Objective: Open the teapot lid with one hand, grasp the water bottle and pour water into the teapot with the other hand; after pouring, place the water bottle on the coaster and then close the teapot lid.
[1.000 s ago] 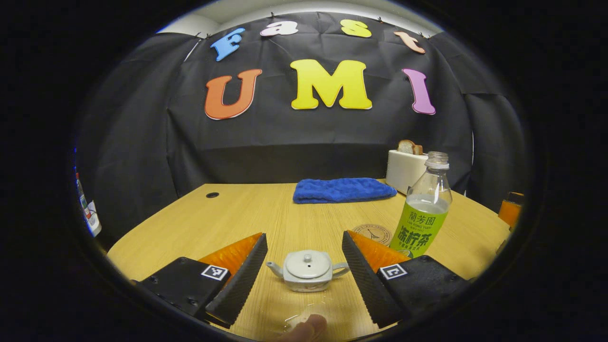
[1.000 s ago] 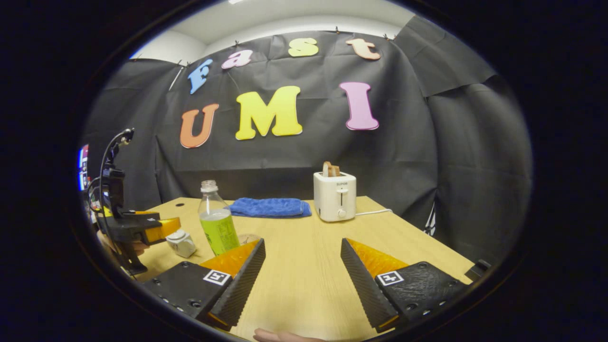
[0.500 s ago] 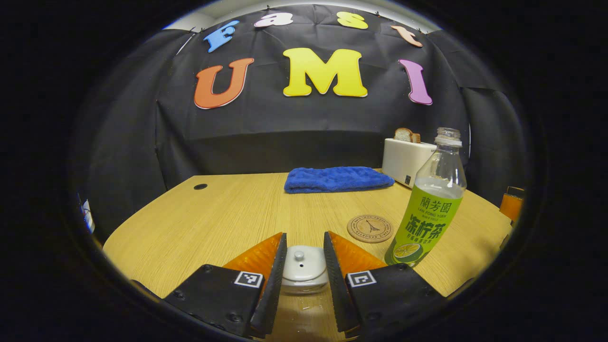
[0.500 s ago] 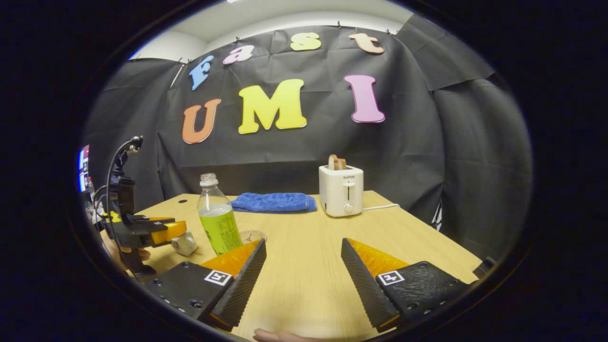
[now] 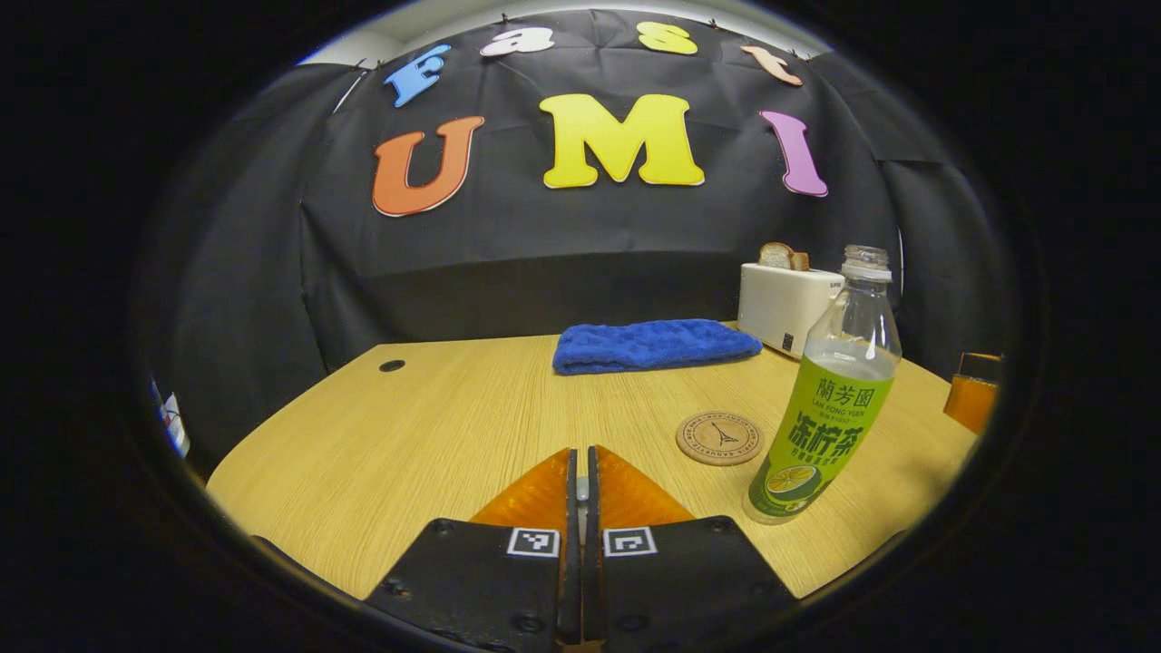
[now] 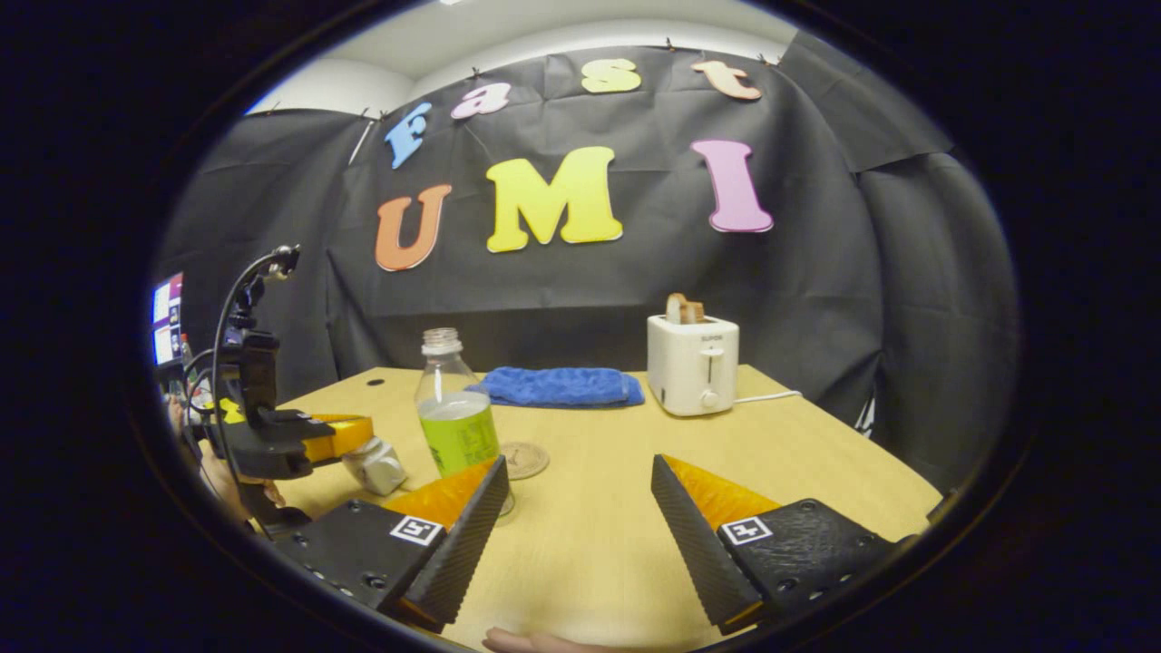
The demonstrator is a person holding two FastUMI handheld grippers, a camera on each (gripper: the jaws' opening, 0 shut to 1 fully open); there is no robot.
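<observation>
My left gripper [image 5: 581,451] is shut, and a sliver of the white teapot lid [image 5: 581,491] shows pinched between its fingers; the pot's body lies hidden under them. In the right gripper view the left gripper [image 6: 349,433] sits right on top of the small white teapot [image 6: 379,466]; whether the lid is raised I cannot tell. The uncapped bottle with a green label [image 5: 824,413] [image 6: 456,424] stands upright to the right of the teapot. A round cork coaster [image 5: 719,438] [image 6: 525,459] lies just behind it. My right gripper [image 6: 578,467] is open with nothing between its fingers, to the right of the bottle.
A folded blue towel [image 5: 655,344] [image 6: 560,386] lies at the back of the wooden table [image 5: 435,426]. A white toaster [image 6: 693,364] [image 5: 785,306] with bread in it stands at the back right, its cord trailing right. A person's hand [image 6: 218,472] holds the left gripper.
The left gripper moved forward over the teapot and went from wide open to shut on the lid. The right gripper drifted nearer the bottle, still open.
</observation>
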